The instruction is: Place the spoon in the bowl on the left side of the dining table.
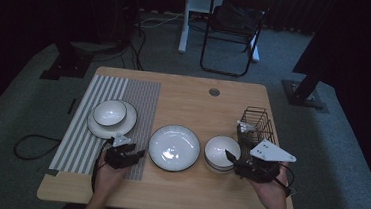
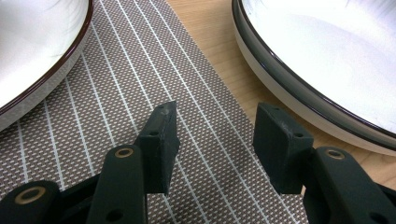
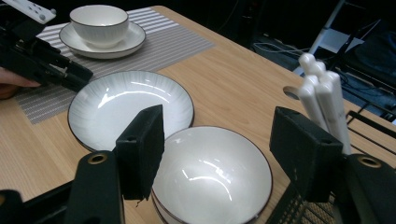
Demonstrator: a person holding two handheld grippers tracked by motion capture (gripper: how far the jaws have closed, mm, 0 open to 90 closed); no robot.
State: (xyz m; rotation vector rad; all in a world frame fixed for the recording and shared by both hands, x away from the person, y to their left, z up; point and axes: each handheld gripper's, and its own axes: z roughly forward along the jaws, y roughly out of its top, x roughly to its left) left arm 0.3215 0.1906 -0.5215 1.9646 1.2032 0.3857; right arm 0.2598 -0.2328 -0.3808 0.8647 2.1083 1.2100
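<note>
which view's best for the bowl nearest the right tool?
Right gripper view: the bowl sits large between the open right tool, interior fully visible. High view shows it small, beside the big plate.

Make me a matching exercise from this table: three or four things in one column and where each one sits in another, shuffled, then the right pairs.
Things:
1. small bowl
2. wide plate
3. wire basket
4. left hand-held gripper

Places:
A. on the bare wood in the middle of the table
B. over the striped mat's near edge
C. on a saucer on the striped mat
D. at the table's right edge, holding white utensils

Pairs: 1-C, 2-A, 3-D, 4-B
</note>
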